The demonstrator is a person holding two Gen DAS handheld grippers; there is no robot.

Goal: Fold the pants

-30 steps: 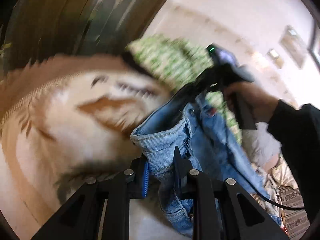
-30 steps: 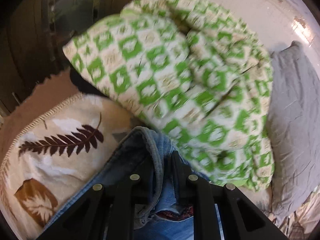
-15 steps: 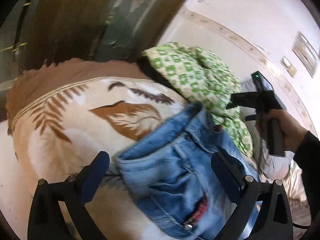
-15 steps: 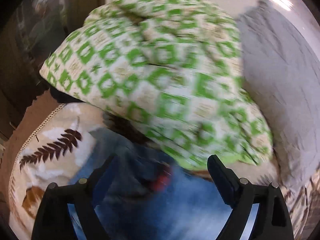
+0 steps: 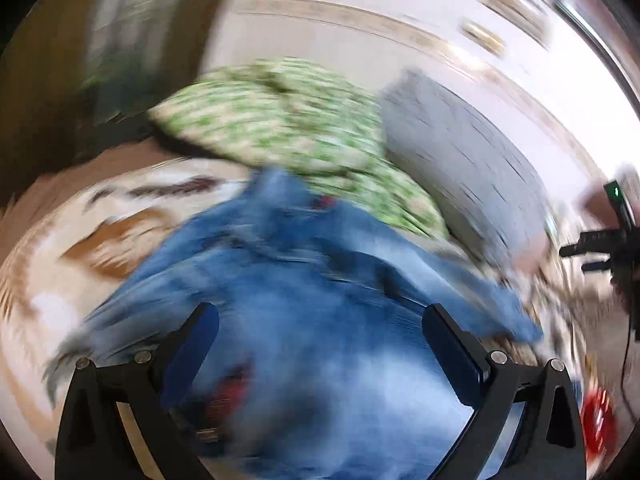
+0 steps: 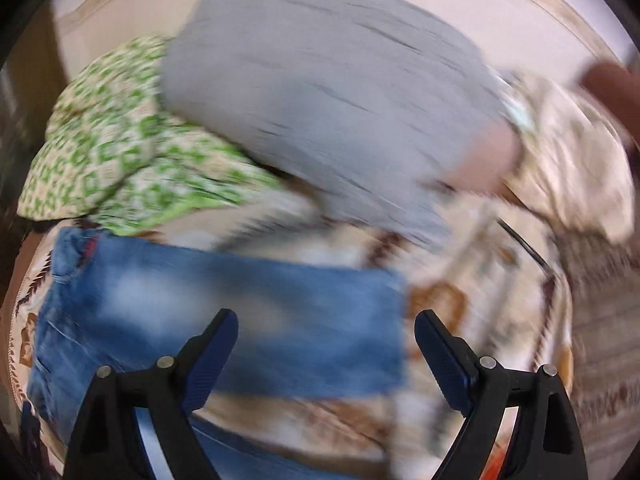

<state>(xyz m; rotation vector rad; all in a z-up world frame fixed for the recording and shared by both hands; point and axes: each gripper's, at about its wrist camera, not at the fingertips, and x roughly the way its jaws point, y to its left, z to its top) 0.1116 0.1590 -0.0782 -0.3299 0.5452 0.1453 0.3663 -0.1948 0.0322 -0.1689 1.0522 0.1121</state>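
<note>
both views smeared by motion blur, so fine detail lost.

left wrist view: left gripper spread wide, blue-padded fingers far apart with nothing pinched between them. beneath and ahead of them, the blue denim pants lying in a rumpled heap on the cream bedspread with brown leaf print; a dab of red showing at the far end of the denim and another near the left finger. beyond the pants, a green-and-white checked pillow, its lower edge touching or overlapping the far end of the denim. beside that, to the right, a grey pillow leaning toward a pale wall. at the far right edge, the right gripper seen from the side, black, with a small green light, well apart from the pants.

right wrist view: right gripper likewise gaping, holding nothing. pants stretched out as a long blue band across the bedspread, lower left of frame, one end near the checked pillow, the other end a straight cut edge about between the fingers. whether neatly folded or only laid over, impossible to tell through the blur. grey pillow filling the upper middle, partly over the checked one. a crumpled cream cloth at right, just beside the grey pillow.
</note>
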